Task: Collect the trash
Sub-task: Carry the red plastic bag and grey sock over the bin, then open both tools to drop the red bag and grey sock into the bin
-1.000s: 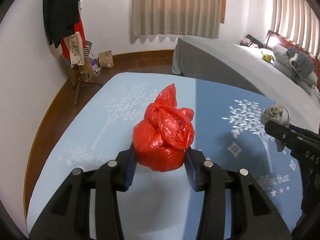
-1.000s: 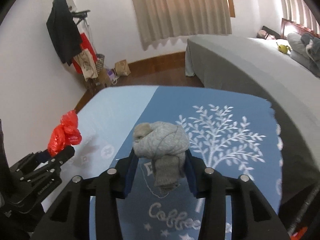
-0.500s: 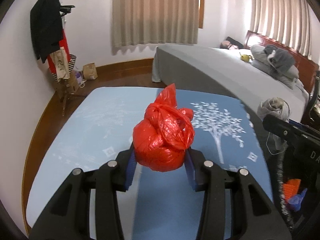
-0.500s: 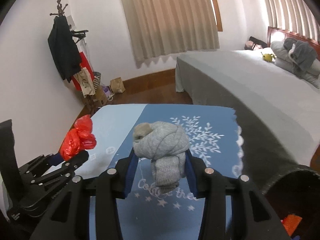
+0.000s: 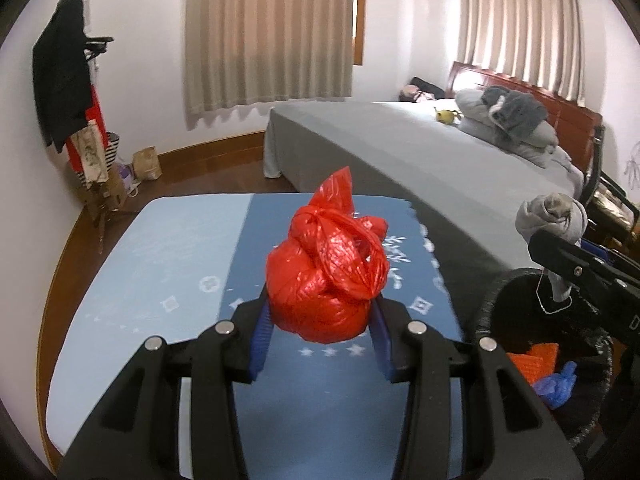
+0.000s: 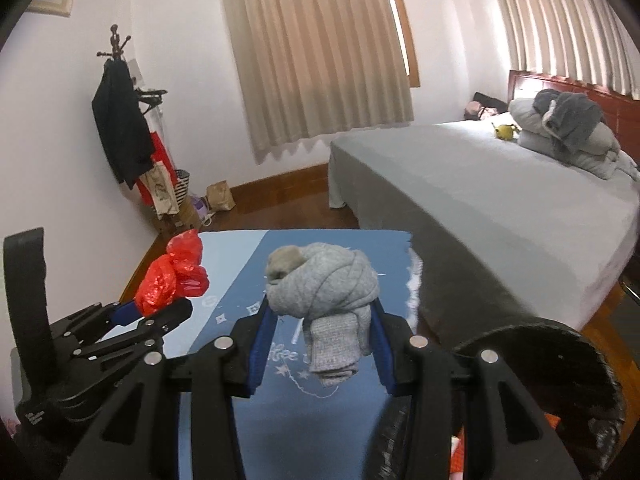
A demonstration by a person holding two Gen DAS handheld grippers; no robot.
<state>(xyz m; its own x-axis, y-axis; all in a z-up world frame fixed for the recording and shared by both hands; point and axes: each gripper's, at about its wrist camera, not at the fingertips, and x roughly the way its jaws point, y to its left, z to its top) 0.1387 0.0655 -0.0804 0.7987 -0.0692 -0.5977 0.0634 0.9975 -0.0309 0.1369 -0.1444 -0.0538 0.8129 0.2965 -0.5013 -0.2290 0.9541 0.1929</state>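
Observation:
My left gripper [image 5: 320,320] is shut on a knotted red plastic bag [image 5: 326,276] and holds it above the blue patterned table [image 5: 168,264]. The bag also shows in the right wrist view [image 6: 172,276]. My right gripper [image 6: 322,328] is shut on a balled grey sock [image 6: 324,292], also seen at the right of the left wrist view [image 5: 550,220]. A black mesh bin [image 5: 504,292] stands right of the table, with orange and blue scraps inside. Its rim shows in the right wrist view [image 6: 560,332]. The sock hangs over the bin.
A grey-covered bed [image 5: 420,148] with pillows runs along the right behind the table. A coat stand [image 5: 68,92] with dark clothes and bags stands at the left wall. Wooden floor [image 5: 208,180] lies beyond the table.
Both grippers have lifted and swung right with their loads. The bin has come into view at the right, and the sock now hangs over it.

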